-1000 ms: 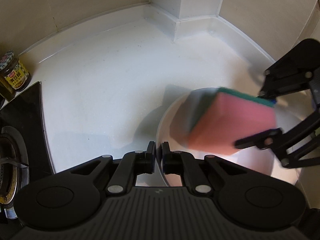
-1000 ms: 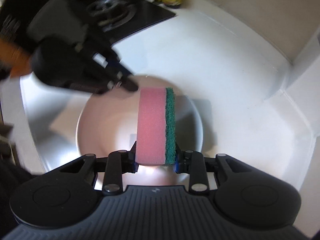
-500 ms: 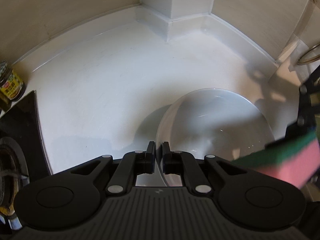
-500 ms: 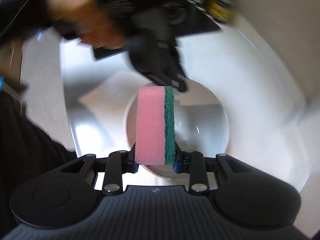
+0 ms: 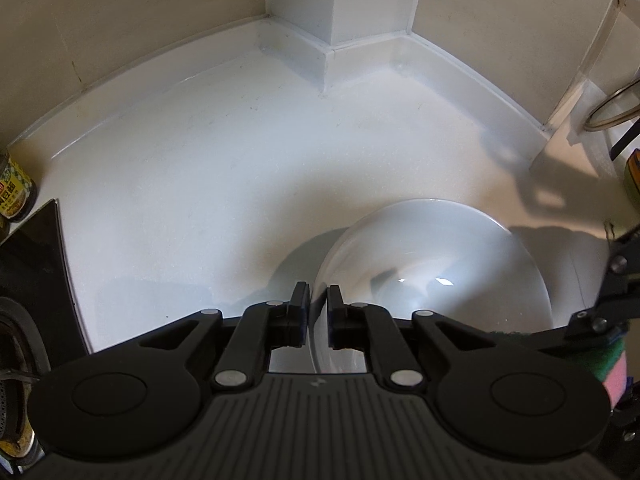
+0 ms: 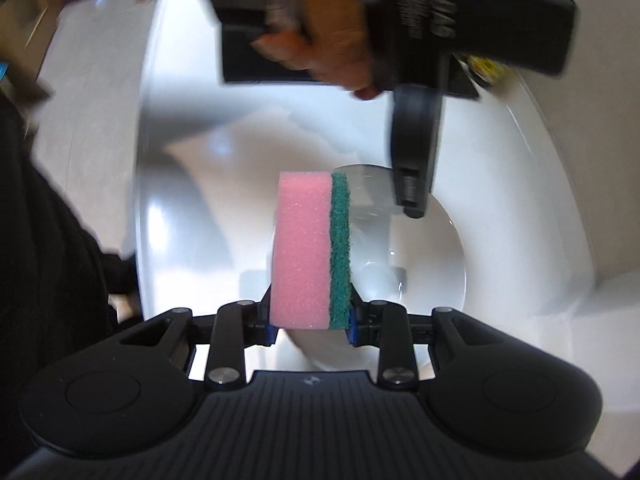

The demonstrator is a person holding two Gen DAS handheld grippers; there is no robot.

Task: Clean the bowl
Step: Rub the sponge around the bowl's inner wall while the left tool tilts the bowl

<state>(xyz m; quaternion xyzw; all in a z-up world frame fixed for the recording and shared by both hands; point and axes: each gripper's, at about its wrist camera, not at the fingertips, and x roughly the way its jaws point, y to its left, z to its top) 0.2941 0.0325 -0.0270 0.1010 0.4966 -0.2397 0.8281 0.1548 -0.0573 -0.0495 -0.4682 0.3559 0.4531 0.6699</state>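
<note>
Black plastic all over the bottom of both views, so starting there: the left gripper (image 5: 318, 312) has its two pads squeezed onto the near rim of the round white ceramic bowl (image 5: 436, 264), with the thin edge of the bowl sandwiched between them. That bowl sits on the glossy white counter (image 5: 208, 184), a bit in front of the boxed-in corner of the wall.

Over in the right wrist view, the right gripper (image 6: 310, 320) is clamped on a pink foam sponge with a green scrubby layer (image 6: 308, 248), standing on end with the green side facing right. It's held up above the bowl (image 6: 432, 280), not touching it as far as I can tell. The left gripper's finger (image 6: 416, 160) comes down to the bowl's far rim from the person's hand (image 6: 320, 28), pretty blurry.

Off to the left edge of the counter there's a jar with a yellow-green label (image 5: 14, 188) next to a black gas hob (image 5: 32, 280).
</note>
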